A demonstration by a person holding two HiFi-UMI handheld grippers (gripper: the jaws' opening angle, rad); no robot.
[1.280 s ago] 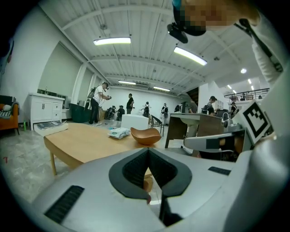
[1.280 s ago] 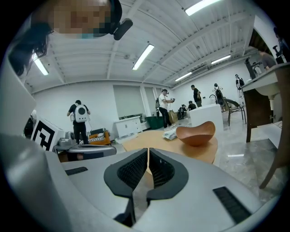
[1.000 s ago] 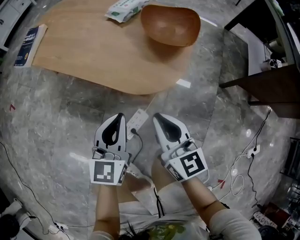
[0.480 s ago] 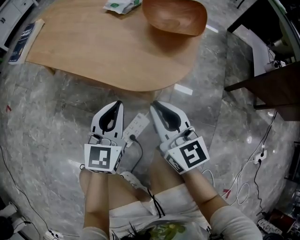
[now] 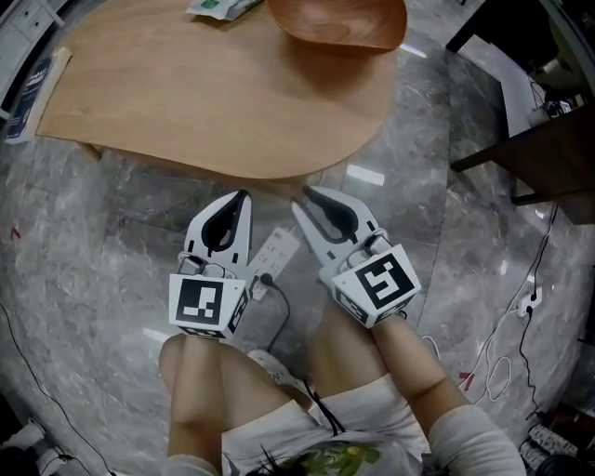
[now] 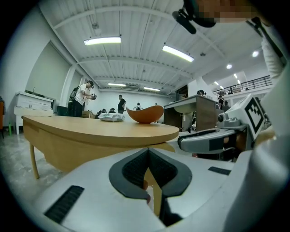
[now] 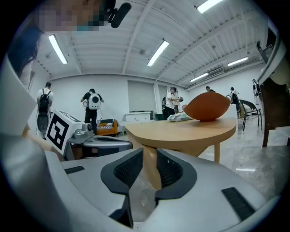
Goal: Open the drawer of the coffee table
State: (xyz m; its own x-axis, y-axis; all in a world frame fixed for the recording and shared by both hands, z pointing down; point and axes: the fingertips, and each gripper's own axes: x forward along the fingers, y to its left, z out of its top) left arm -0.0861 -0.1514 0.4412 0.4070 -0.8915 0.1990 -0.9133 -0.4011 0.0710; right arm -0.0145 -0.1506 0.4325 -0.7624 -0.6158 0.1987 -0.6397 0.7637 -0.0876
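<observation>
The left tongs (image 5: 244, 195) are clenched tip to tip with nothing between them. The right tongs (image 5: 303, 195) have just been opening and are now parted by a narrow gap in which nothing is held. Both are held side by side, pointing nearly level at the rounded near edge of the coffee table (image 5: 232, 112), near it but not touching. A white power strip (image 5: 277, 251) with a dark cable plugged in lies on the grey marble floor (image 5: 93, 242), between and beneath them. On the far part of the table a wooden bowl (image 5: 339, 20) and a white-and-green packet (image 5: 221, 6) are set, and a book (image 5: 28, 88) is seen at its left edge. The drawer itself cannot be made out in any view. A deep wooden band is seen under the tabletop in both gripper views, and the drawer front is judged to lie there, though no handle or seam can be picked out. The step in hand is judged to be the approach, with the drawer not yet touched. For the next move, the right tongs would need to be spread wider, brought under the tabletop's edge to a handle or lip, closed on it, and drawn straight back toward the person.
</observation>
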